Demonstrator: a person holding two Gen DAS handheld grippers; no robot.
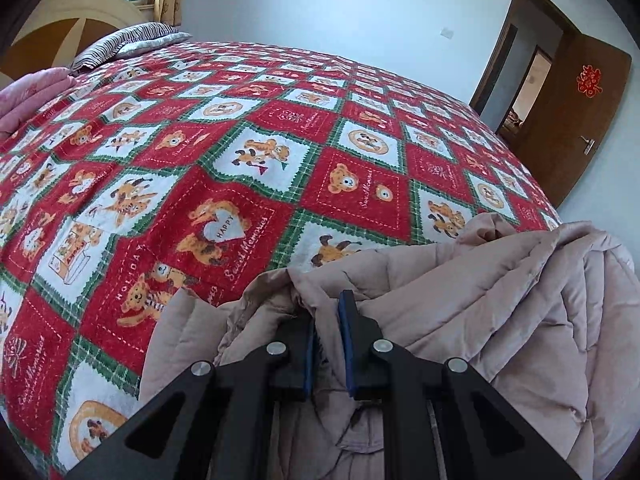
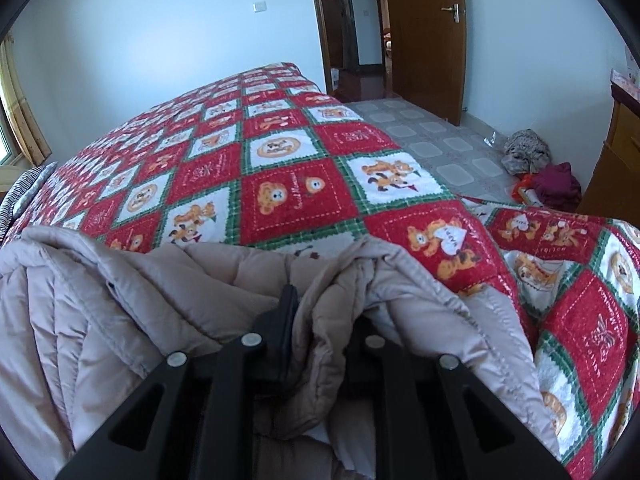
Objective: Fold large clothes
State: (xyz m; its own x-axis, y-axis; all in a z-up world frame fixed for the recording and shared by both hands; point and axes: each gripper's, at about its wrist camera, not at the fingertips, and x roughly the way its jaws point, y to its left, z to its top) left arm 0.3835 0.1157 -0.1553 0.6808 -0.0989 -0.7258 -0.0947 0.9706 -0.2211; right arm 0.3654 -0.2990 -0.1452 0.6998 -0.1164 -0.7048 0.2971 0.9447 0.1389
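Note:
A beige quilted puffer coat (image 1: 500, 304) lies bunched at the near edge of the bed; it also shows in the right wrist view (image 2: 120, 292). My left gripper (image 1: 328, 320) is shut on a fold of the coat's edge, cloth pinched between its blue pads. My right gripper (image 2: 320, 312) is shut on another thick fold of the coat, which covers most of the right finger. Both hold the coat just above the red, white and green teddy-bear bedspread (image 1: 248, 168), which also shows in the right wrist view (image 2: 280, 184).
A striped pillow (image 1: 128, 40) and a pink folded blanket (image 1: 28, 96) lie at the head of the bed. An open brown door (image 2: 424, 36) stands beyond. Clothes (image 2: 536, 168) are piled on the tiled floor by a wooden cabinet (image 2: 616, 152).

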